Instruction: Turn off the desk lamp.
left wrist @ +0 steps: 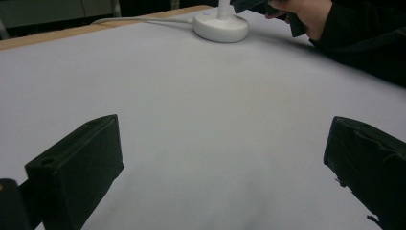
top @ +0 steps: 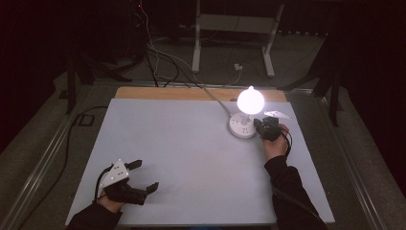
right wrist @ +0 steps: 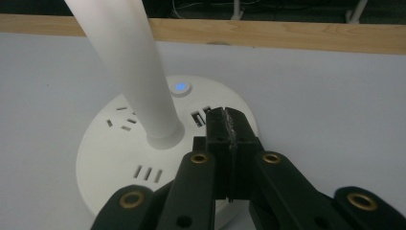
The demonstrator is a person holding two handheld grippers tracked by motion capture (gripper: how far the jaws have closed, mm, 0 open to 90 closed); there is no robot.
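White plastic throughout on the lamp (top: pixel 245 115) at the far right of the table (top: pixel 191 158): round base (top: pixel 242 125) flat on the grey surface, lit globe (top: pixel 250 100) above it, cable (top: pixel 218 102) trailing off the far wooden edge, probably to stay out of the working area. Seen from the high view, right gripper (top: pixel 266 127) just beside the base, tip over its rim, likely placed there to work a control on the base rather than to lift anything. Left gripper (top: pixel 141 177) well apart at the near left corner, resting low and idle, seemingly parked to leave the lamp side free.

From the left gripper view, two black jaws spread wide over bare table, nothing between them. Far off, the lamp base (left wrist: pixel 220 27) with its stem, and a dark sleeve (left wrist: pixel 364 43) reaching toward it.

From the right gripper view, right gripper (right wrist: pixel 229 125) with jaws pressed together, nothing pinched, forming one blunt point, probably the reason for closing them: a single tip pokes a button better than two. Tip poised above the base top (right wrist: pixel 119 158), near the USB slots and just short of the blue-lit button (right wrist: pixel 180 87). Touching the plastic or hovering: cannot tell. White stem (right wrist: pixel 129 67) rising tilted at left, clear of the jaws.
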